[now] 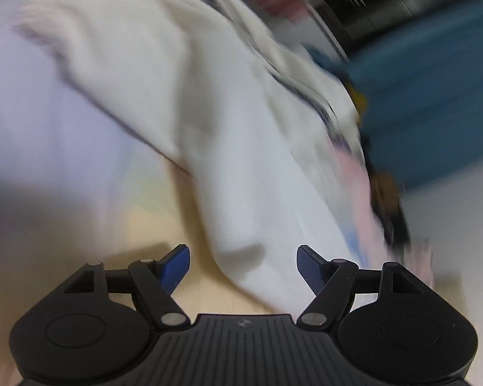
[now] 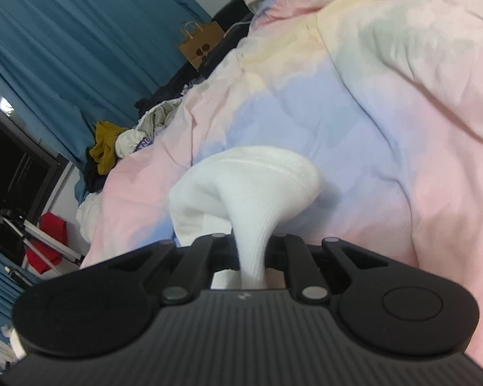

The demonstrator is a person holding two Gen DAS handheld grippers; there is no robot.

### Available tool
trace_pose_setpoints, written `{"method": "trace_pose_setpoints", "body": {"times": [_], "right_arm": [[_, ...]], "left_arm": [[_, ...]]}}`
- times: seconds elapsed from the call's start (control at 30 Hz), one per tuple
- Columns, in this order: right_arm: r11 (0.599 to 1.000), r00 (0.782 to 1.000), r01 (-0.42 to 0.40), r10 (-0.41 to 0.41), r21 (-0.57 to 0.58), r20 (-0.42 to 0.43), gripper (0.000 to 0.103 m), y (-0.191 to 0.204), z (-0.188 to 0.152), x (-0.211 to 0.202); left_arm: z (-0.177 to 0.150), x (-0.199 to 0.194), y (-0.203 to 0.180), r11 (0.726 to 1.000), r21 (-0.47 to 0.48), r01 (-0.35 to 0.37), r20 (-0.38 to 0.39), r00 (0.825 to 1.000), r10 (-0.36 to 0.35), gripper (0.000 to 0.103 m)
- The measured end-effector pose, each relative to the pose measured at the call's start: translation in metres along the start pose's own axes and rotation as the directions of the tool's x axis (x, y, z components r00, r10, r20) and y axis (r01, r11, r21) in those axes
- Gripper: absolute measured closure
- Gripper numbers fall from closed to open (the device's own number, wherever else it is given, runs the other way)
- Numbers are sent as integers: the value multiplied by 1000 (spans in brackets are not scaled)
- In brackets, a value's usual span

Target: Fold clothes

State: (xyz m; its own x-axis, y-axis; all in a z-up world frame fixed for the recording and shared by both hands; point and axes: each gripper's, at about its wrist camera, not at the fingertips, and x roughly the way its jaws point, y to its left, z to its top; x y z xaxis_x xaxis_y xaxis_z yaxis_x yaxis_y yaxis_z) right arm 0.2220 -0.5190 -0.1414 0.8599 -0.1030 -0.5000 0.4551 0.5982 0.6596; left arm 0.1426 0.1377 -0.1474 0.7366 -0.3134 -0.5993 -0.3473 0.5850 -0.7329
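My right gripper is clamped on a bunch of the white garment; the ribbed hem pulls into a narrow neck between the jaws and fans out just above the pastel duvet. My left gripper is spread wide, holding nothing, blue pads either side of a hanging fold of the same white garment; view blurred. Cloth looks light, soft, limp, knit, not slippery, so I judge it sags wherever unsupported and bunches under a pinch. Best hold for the left: the lower edge or corner just ahead, taken flat, not a wad. Clothes pile and blue curtain lie well apart.
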Motion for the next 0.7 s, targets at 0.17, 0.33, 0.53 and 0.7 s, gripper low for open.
{"method": "trace_pose_setpoints", "body": {"times": [0.17,0.33,0.53,0.7], "right_arm": [[1000,999,0,-1,8,33,94,1,0,-3],[1000,997,-18,16,18,72,94,5,0,-2],[999,993,-30,33,-29,110,94,14,0,-7],[999,992,-27,32,-44,119,94,16,-2,-9]], "left_arm": [[17,6,33,983,-177,-46,95,993,64,32],[44,-2,59,952,-301,-56,255,957,137,32],[73,-3,82,915,-403,-20,371,910,183,37],[94,-16,97,902,-431,-18,397,894,208,57]]}}
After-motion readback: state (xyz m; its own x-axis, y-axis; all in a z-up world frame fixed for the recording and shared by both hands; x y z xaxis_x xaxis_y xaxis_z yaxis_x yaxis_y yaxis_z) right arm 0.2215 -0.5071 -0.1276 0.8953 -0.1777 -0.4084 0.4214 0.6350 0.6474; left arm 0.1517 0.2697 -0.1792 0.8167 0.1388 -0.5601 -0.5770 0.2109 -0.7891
